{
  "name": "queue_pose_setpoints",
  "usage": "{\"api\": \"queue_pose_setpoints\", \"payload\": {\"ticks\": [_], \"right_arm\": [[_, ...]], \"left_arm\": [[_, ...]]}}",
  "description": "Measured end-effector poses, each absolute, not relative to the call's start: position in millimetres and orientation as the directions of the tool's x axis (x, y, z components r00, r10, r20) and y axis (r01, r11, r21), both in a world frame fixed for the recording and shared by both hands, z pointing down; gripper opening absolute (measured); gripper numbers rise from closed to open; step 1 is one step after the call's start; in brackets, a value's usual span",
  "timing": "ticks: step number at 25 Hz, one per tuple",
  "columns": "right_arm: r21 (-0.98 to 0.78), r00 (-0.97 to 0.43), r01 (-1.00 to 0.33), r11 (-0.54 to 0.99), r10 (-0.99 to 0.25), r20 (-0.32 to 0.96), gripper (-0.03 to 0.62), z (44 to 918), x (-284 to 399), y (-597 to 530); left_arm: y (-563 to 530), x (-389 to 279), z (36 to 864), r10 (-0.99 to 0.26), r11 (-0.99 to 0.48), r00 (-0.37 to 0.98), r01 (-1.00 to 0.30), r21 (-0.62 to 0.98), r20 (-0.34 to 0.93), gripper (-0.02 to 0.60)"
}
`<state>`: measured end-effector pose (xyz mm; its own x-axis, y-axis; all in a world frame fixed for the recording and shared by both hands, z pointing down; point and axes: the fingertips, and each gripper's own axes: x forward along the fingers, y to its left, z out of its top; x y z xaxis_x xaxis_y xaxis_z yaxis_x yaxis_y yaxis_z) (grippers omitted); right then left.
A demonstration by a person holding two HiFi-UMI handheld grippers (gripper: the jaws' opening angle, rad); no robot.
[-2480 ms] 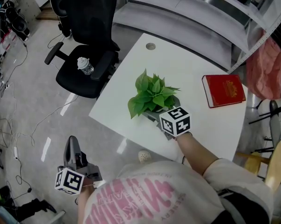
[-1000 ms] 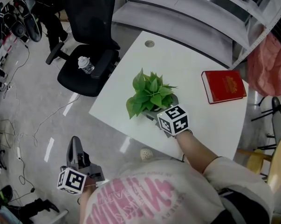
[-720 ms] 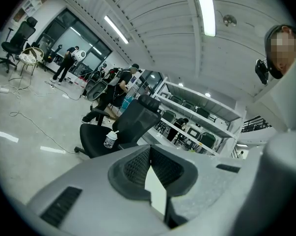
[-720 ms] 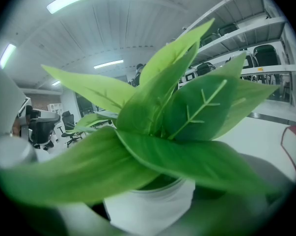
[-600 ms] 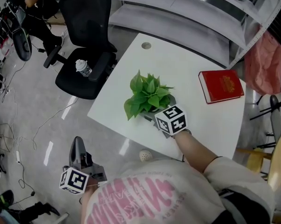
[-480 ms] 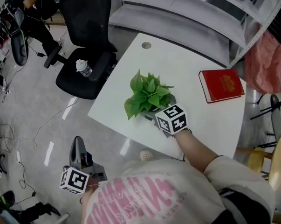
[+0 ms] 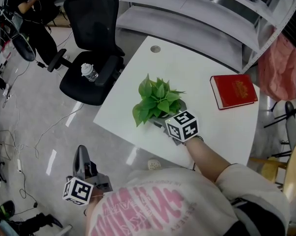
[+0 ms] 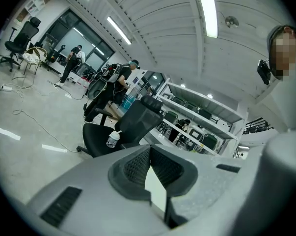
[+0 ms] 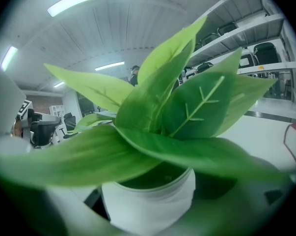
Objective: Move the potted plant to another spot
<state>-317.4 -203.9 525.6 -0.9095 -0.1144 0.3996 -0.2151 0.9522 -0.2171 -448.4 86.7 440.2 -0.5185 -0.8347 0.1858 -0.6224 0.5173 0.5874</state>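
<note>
While the right gripper (image 7: 168, 122) has its jaws pressed against the two sides of the round white pot (image 9: 150, 200), the green-leaved potted plant (image 7: 157, 100) sits at the near left part of the square white table (image 7: 201, 65). It is well apart from the red hardback book (image 7: 234, 91) on the right. The broad leaves spread over the jaws and hide most of them. The left gripper (image 7: 79, 154) hangs low beside the person, off the table, with its jaws together on nothing.

The step in hand looks like the grasp, made but not yet followed by a lift. I cannot tell whether the pot's base is still resting on the table. The next move calls for a straight lift with the pot kept upright, then a carry to a bare stretch of table clear of the book.

Against the picture from 2.5 seconds ago, little differs. The plant holds the same place relative to the small round cable hole (image 7: 155, 48) and the book, and both grippers are as they were. A person has come into view beside the black office chair (image 7: 91, 43).
</note>
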Motion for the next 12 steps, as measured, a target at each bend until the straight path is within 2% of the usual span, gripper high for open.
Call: {"api": "queue_pose_setpoints", "payload": {"ticks": [12], "right_arm": [[-0.245, -0.919, -0.205, 0.948, -0.100, 0.381, 0.541, 527.5, -318.0, -203.3]], "left_arm": [[78.6, -448.3, 443.6, -0.843, 0.512, -0.500, -0.633, 0.580, 0.199, 0.003]]}}
